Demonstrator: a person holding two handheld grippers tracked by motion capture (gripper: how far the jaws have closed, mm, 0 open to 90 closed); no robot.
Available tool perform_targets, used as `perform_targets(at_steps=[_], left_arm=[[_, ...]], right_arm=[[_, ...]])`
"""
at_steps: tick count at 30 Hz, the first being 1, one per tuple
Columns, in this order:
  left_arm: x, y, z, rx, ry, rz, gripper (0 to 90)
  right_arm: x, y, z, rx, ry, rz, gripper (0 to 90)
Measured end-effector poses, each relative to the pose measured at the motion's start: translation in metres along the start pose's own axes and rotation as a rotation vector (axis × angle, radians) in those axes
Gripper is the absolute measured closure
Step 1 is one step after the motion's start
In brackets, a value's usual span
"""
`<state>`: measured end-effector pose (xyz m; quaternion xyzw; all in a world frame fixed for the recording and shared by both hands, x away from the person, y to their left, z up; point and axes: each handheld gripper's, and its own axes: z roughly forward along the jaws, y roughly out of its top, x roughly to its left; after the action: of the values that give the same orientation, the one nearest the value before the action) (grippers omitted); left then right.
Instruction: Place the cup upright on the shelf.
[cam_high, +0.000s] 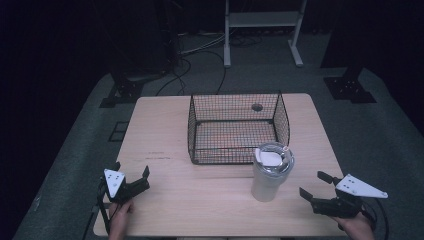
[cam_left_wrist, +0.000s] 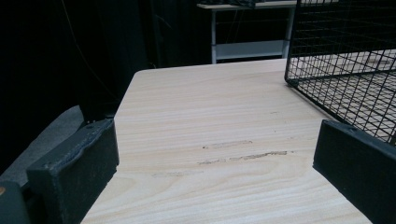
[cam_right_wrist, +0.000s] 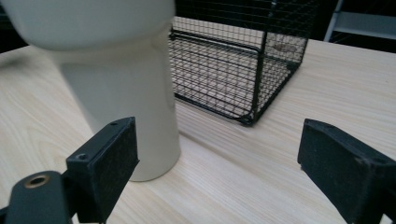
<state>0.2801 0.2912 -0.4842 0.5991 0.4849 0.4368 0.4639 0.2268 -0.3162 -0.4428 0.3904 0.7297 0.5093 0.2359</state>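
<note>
A cream tumbler (cam_high: 270, 172) with a clear lid stands upright on the wooden table (cam_high: 165, 130), just in front of the black wire basket (cam_high: 235, 127). In the right gripper view the tumbler (cam_right_wrist: 121, 84) rises close behind the left jaw, and the basket (cam_right_wrist: 238, 60) lies beyond it. My right gripper (cam_high: 316, 186) rests open near the table's front right corner, a short way right of the tumbler, with nothing between its jaws. At the front left my left gripper (cam_high: 132, 172) is open and holds nothing; its view looks over bare wood toward the basket (cam_left_wrist: 345, 60).
A small dark hole (cam_high: 257, 107) marks the tabletop behind the basket. Faint scuffs (cam_left_wrist: 243, 154) cross the wood ahead of the left gripper. Beyond the table stand a white metal frame (cam_high: 262, 30), dark stand bases and cables on grey floor.
</note>
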Motion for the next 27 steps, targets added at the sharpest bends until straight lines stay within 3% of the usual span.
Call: perform_targets(at_steps=[12,27], left_arm=[[0.000,0.000,0.000,0.000,0.001,-0.001,0.0],[0.000,0.000,-0.001,-0.002,-0.004,0.005,0.0]], right_arm=[[0.028,0.016,0.011,0.025,0.088,-0.083,10.7],[0.041,0.019,0.029,0.044,0.149,-0.101,6.3]])
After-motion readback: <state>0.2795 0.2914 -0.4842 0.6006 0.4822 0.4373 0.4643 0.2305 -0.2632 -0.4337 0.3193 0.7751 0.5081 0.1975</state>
